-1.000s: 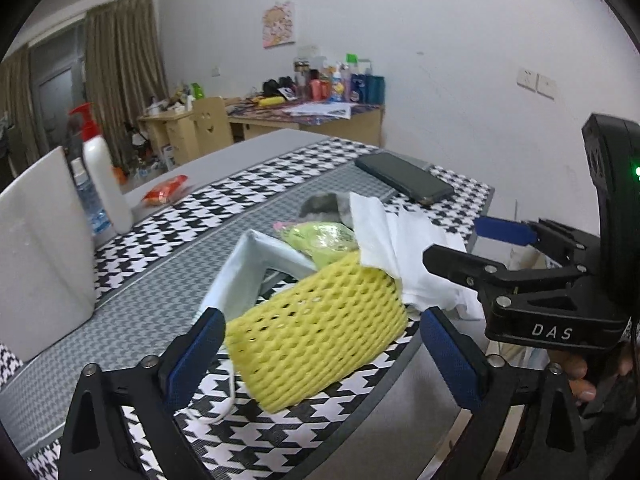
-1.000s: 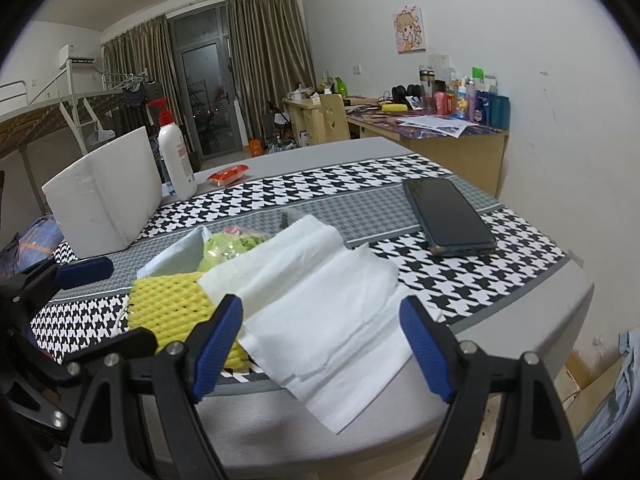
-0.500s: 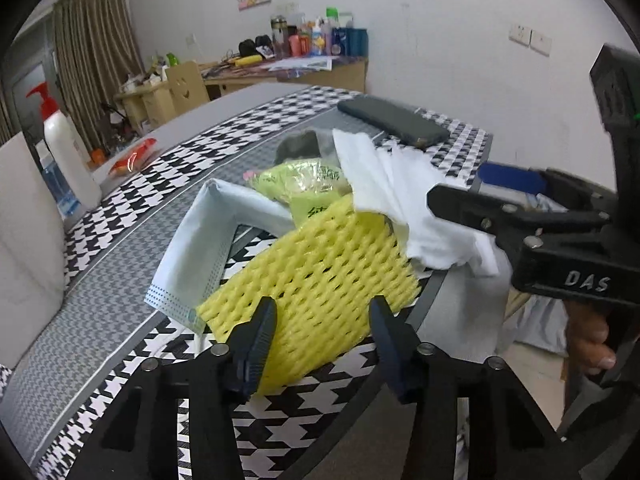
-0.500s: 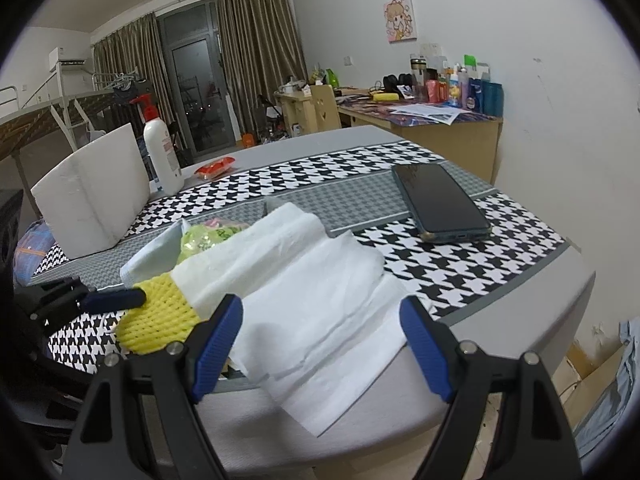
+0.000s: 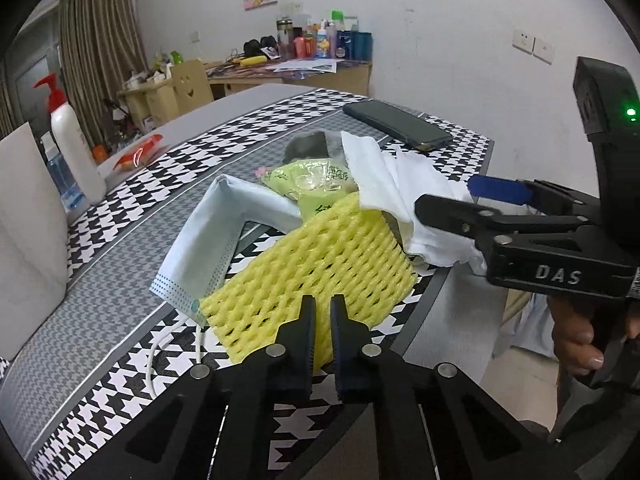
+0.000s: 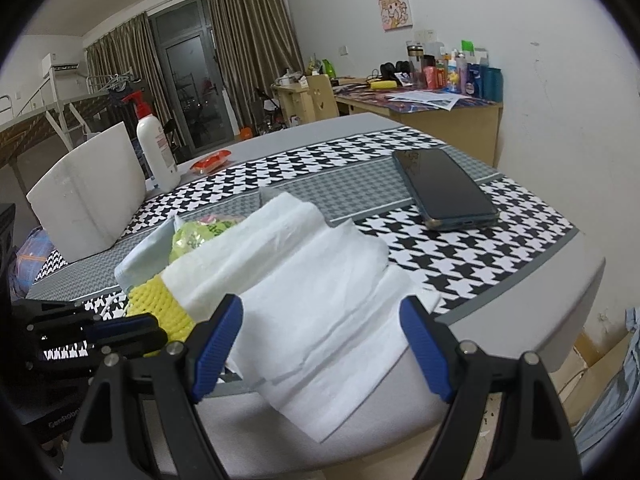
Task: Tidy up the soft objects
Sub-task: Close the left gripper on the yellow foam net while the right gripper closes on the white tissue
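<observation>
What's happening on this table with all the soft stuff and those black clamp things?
A person holds a pair of tongs in each hand. The left tongs have pinched shut on the near edge of a yellow foam mesh sleeve, which lies partly over a pale blue face mask and under crumpled white tissue paper. The right tongs hover open at the tissue, gripping nothing. A dark smartphone lies farther along the houndstooth table runner.
</observation>
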The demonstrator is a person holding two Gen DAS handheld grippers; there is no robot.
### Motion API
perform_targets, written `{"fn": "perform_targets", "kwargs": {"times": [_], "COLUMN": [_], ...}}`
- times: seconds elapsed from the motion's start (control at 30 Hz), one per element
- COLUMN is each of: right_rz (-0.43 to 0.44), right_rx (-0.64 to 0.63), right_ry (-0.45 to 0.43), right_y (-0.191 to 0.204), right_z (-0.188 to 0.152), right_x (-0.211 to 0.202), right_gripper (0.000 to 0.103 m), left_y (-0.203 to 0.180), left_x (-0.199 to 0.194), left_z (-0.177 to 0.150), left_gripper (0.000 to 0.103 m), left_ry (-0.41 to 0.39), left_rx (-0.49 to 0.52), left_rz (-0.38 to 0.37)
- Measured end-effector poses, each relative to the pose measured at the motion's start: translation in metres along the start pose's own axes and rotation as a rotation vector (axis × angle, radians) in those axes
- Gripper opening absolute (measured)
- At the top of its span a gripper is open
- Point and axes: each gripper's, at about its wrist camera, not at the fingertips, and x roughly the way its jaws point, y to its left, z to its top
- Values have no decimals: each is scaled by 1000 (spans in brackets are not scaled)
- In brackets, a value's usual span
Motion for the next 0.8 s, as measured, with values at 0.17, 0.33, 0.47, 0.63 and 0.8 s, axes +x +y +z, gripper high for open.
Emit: {"fn": "perform_targets", "kwargs": {"times": [0.17, 0.33, 0.47, 0.63, 0.8], "right_rz": [-7, -18, -20, -13, -24], "right_rx": [-6, -16, -25, -31, -18], "right_ry": [26, 77, 83, 79, 42], "right_y": [3, 5, 5, 5, 1], "right_z": [-2, -3, -4, -3, 4], "right_x": [7, 16, 16, 10, -4], "right_gripper": [83, 60, 44, 20, 12], "left_y": [3, 10, 7, 1, -6], "left_x": [-6, -12, -14, -19, -16], "left_z": [0, 3, 5, 8, 11], "left_gripper": [3, 4, 30, 74, 82], "left_ry": [-14, -42, -44, -82, -77], "left_rx": [-8, -32, -19, 3, 27], "left_rz": [4, -3, -6, 14, 0]}}
